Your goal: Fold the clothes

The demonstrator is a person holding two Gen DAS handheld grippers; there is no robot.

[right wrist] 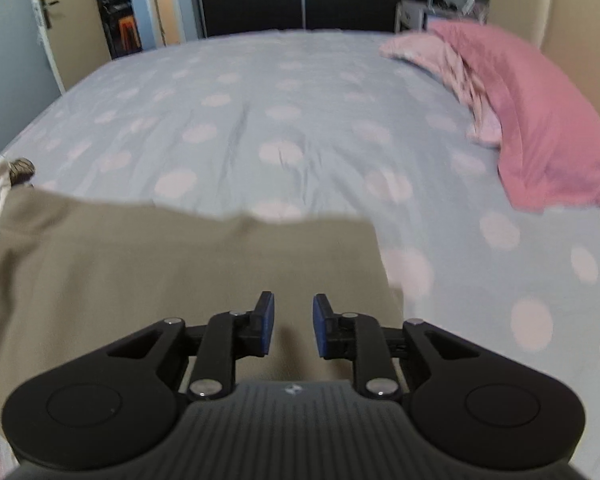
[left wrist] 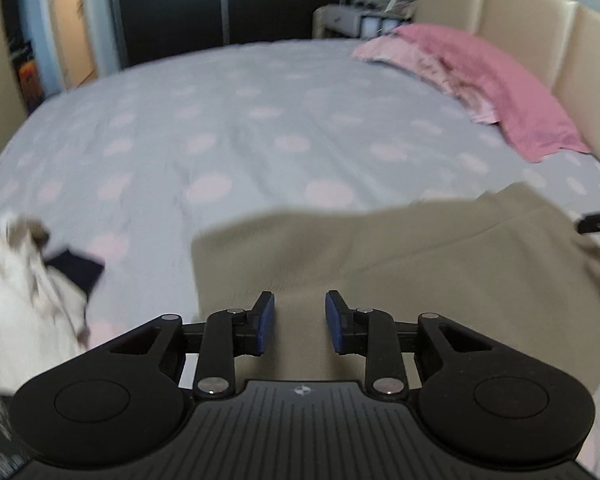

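Khaki garment (left wrist: 380,256) spread flat on the bed (left wrist: 220,128), directly beneath and ahead of both tools. Long axis running crosswise, from one hand-held gripper to the other, not away toward the pink pillow (left wrist: 500,80).

Left hand-held gripper (left wrist: 300,322) poised over the cloth's left portion, blue pads apart, nothing between them; left edge of the cloth just to its left, far edge a short way ahead. Right hand-held gripper (right wrist: 293,326) likewise spread and empty, over the right portion of the same garment (right wrist: 180,264), whose right edge falls just to its right. Whether either set of fingertips touches the fabric: cannot tell, both views blurred.

Each tool nearest its own end, so neither arm better placed overall; any fold across the long axis would probably call for one end carried toward the other, any fold along it for both near corners lifted forward together. Equally a fit for a cloth just laid out or one part-folded and released. White crumpled clothing (left wrist: 24,300) and a dark item (left wrist: 76,268) well off to the left of the left tool.
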